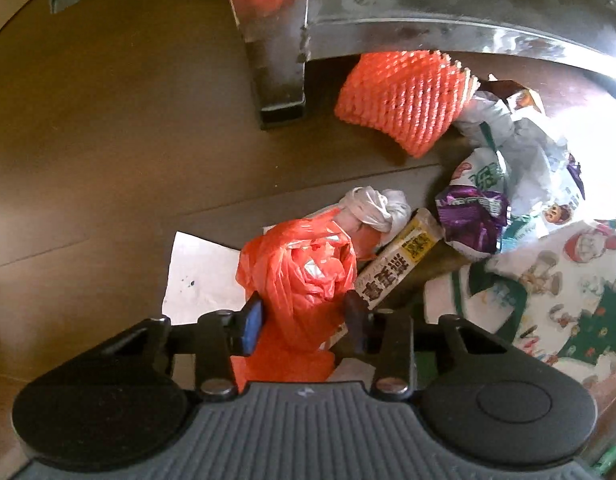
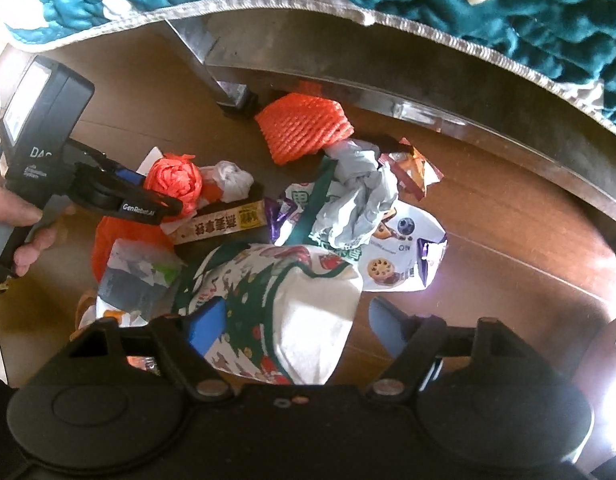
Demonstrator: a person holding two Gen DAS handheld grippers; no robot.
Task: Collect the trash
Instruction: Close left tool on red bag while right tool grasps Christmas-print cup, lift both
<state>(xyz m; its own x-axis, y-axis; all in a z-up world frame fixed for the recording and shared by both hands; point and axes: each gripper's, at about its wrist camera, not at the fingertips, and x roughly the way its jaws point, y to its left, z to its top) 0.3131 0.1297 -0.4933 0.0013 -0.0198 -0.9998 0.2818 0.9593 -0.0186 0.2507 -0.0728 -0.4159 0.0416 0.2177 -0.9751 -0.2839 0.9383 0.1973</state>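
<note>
— Left wrist view first: where is the trash?

— A crumpled orange plastic bag (image 1: 303, 264) lies on the brown wooden floor (image 1: 107, 140), right at the left tongs (image 1: 303, 318). They are narrowed onto it, with a pad pressing into each side of the bag.

— And around it?

— At nine o'clock of the bag lies a flat white paper sheet (image 1: 199, 272). At twelve sits a knotted white plastic wad (image 1: 376, 204). At two o'clock a long yellow-and-brown snack wrapper (image 1: 400, 256) touches the bag, and beyond it is a crinkled purple foil wrapper (image 1: 472, 216). Farther off toward one o'clock, an orange foam net sleeve (image 1: 404, 100) rests under the edge of a grey metal frame (image 1: 428, 8).

— The right wrist view?

— A white bag printed with Christmas figures (image 2: 320, 312) sits between the fingers of the right tongs (image 2: 295, 326). These stand wide, and the three o'clock finger is clear of the bag. At nine o'clock a left hand (image 2: 15, 216) grips the handle of the left tongs. A teal quilted blanket (image 2: 508, 12) hangs over the frame at twelve.
</note>
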